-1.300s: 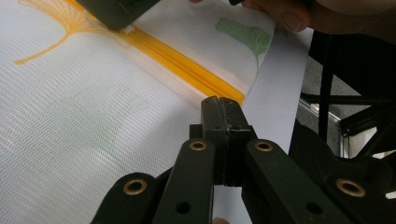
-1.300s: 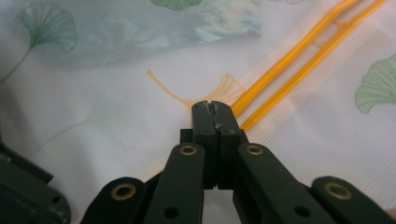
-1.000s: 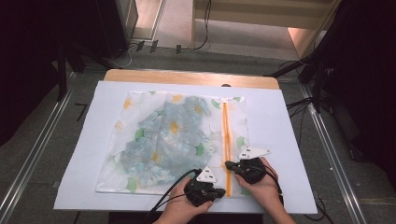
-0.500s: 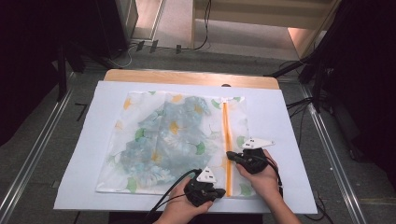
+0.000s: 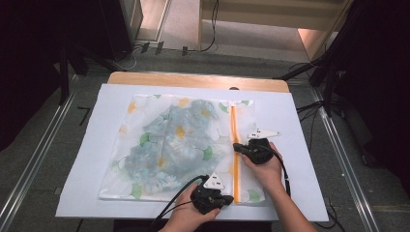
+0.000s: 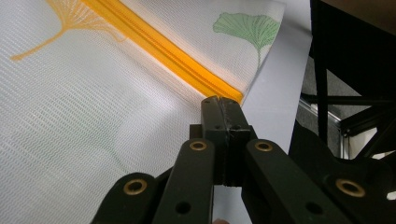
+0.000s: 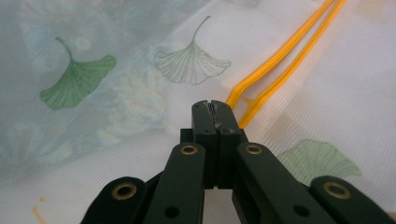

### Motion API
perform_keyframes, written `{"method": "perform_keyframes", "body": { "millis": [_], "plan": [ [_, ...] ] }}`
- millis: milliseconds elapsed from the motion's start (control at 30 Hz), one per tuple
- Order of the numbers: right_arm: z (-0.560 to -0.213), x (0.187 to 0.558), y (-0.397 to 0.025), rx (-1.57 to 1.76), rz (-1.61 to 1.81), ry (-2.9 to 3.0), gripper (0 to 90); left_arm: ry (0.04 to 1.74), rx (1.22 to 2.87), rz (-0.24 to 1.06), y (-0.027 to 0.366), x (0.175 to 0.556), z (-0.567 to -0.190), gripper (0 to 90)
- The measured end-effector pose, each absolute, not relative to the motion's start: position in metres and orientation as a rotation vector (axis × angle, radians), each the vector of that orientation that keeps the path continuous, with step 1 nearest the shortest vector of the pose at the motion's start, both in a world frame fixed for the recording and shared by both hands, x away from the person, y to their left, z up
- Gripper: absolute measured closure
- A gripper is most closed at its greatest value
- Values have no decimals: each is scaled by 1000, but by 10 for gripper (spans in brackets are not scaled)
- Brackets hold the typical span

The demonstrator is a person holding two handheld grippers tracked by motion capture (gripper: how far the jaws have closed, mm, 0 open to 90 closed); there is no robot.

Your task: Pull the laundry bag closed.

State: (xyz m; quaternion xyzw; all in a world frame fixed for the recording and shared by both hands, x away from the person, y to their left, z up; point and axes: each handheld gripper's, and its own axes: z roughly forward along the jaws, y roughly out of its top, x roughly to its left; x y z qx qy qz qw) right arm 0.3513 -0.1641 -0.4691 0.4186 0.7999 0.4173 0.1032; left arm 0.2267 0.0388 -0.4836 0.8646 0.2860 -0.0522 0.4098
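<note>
Bag: a white mesh bag (image 5: 179,145) printed with green and orange ginkgo leaves lies flat on a white sheet (image 5: 82,159) in the middle of the table (image 5: 193,79); the high view shows a blue-grey patterned garment through the mesh.
Zipper: an orange zipper (image 5: 235,145) runs along the bag's right part, from far edge to near edge.
Zipper, right gripper view: the two orange tapes (image 7: 285,56) lie apart farther off and meet at a point right at the jaw tips, so that stretch is open.
Zipper, left gripper view: here the tape (image 6: 159,46) is one closed band that ends at the bag's near corner, just beyond the jaw tips.
Right gripper: the right gripper (image 5: 238,147) sits at the zipper about halfway along; its own view shows the jaws (image 7: 215,108) pressed together where the tapes join; whether they pinch the slider I cannot tell, since the tips hide it.
Left gripper: the left gripper (image 5: 227,197) is at the bag's near right corner beside the zipper's end; in its own view the jaws (image 6: 219,103) are closed tight over the mesh edge, though whether fabric is caught between them cannot be told.
Hands: each hand (image 5: 263,164) wraps its gripper from the near side.
Surroundings: grey floor, metal rails and cables around the table appear in the high view.
</note>
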Motion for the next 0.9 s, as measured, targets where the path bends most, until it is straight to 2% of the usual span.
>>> {"method": "perform_keyframes", "body": {
  "millis": [400, 900],
  "plan": [
    [-456, 384, -162, 1252, 1228, 2325, 900, 718, 2177, -130, 39, 226, -484, 900],
    [-467, 431, -157, 1364, 1220, 2277, 900, 712, 2185, -115, 39, 225, -483, 900]
  ]
}}
